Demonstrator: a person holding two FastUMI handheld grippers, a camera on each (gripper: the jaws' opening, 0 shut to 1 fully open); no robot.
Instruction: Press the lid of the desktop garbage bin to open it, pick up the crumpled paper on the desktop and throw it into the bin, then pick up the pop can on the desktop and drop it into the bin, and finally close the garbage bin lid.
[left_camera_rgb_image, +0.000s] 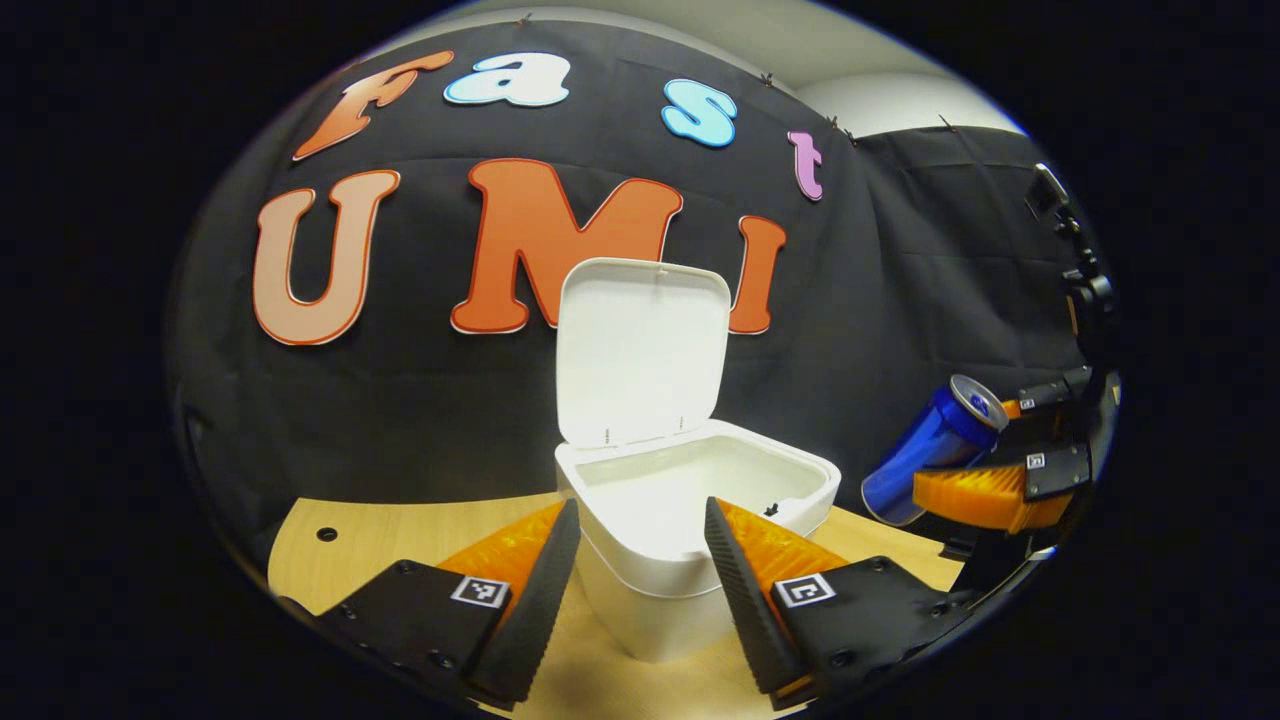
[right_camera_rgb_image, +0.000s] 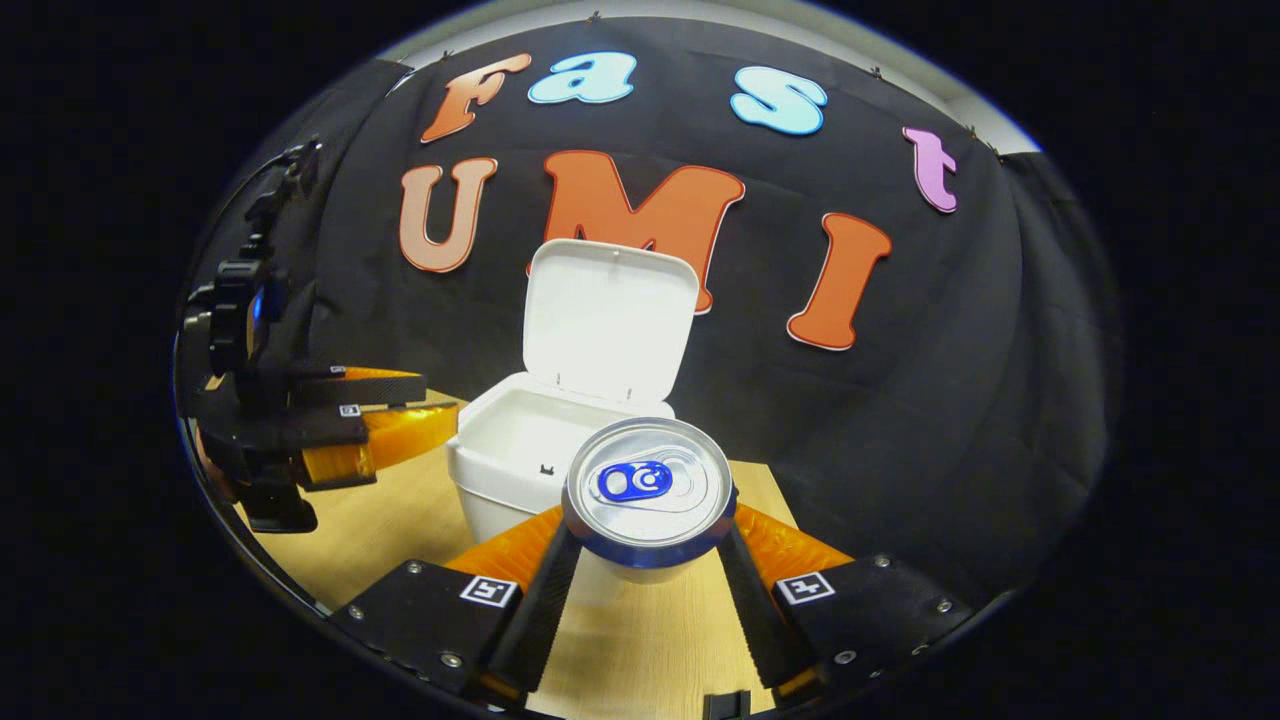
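Standing with its lid (left_camera_rgb_image: 640, 350) swung up against the booth wall, the desktop garbage bin (left_camera_rgb_image: 690, 520) is the landmark here. To the bin's left side and just in front of it, the left gripper (left_camera_rgb_image: 640, 570) hangs low over the wooden desktop (left_camera_rgb_image: 400, 540) with its fingers spread apart and nothing between them, pointing at the bin's front wall. To the bin's right, seen from the left gripper view, the right gripper (right_camera_rgb_image: 645, 560) is clamped on the pop can (right_camera_rgb_image: 648, 492), both fingers pressing its sides, the can lifted clear of the desktop. The can's long axis runs along the gripper's fingers, its top end facing back toward that gripper's camera and its base toward the bin. The bin's open mouth lies ahead of the can and slightly left of it, so the right hand is the one placed for the drop; it would need to carry the can forward over the rim. Whether the crumpled paper lies inside the bin cannot be told.
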